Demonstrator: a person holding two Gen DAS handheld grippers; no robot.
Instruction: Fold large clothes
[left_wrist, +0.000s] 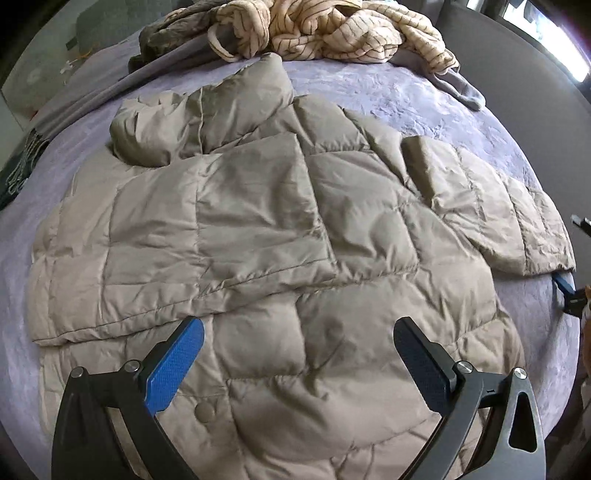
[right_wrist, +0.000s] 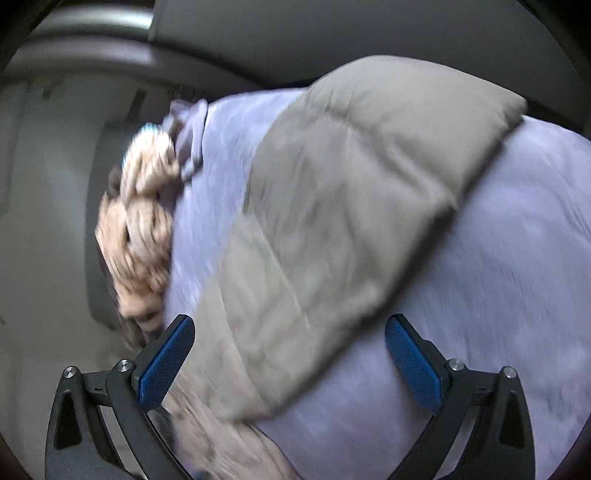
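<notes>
A tan quilted puffer jacket (left_wrist: 266, 229) lies spread on the lavender bed cover (left_wrist: 406, 96). One sleeve is folded across its body, the other sleeve (left_wrist: 491, 206) stretches out to the right. My left gripper (left_wrist: 299, 332) hovers over the jacket's lower part, jaws wide open with nothing between them. In the blurred right wrist view that outstretched sleeve (right_wrist: 332, 192) runs diagonally over the cover (right_wrist: 480, 295). My right gripper (right_wrist: 290, 328) stands open just above the sleeve without pinching it. A blue pad of the right gripper (left_wrist: 563, 284) peeks in past the sleeve's cuff.
A heap of cream striped clothing (left_wrist: 317, 33) and a dark olive garment (left_wrist: 166, 33) lie at the bed's far end; the striped heap (right_wrist: 140, 229) shows blurred in the right wrist view. A grey garment (left_wrist: 458, 88) trails beside it. A padded grey headboard (left_wrist: 517, 62) curves behind.
</notes>
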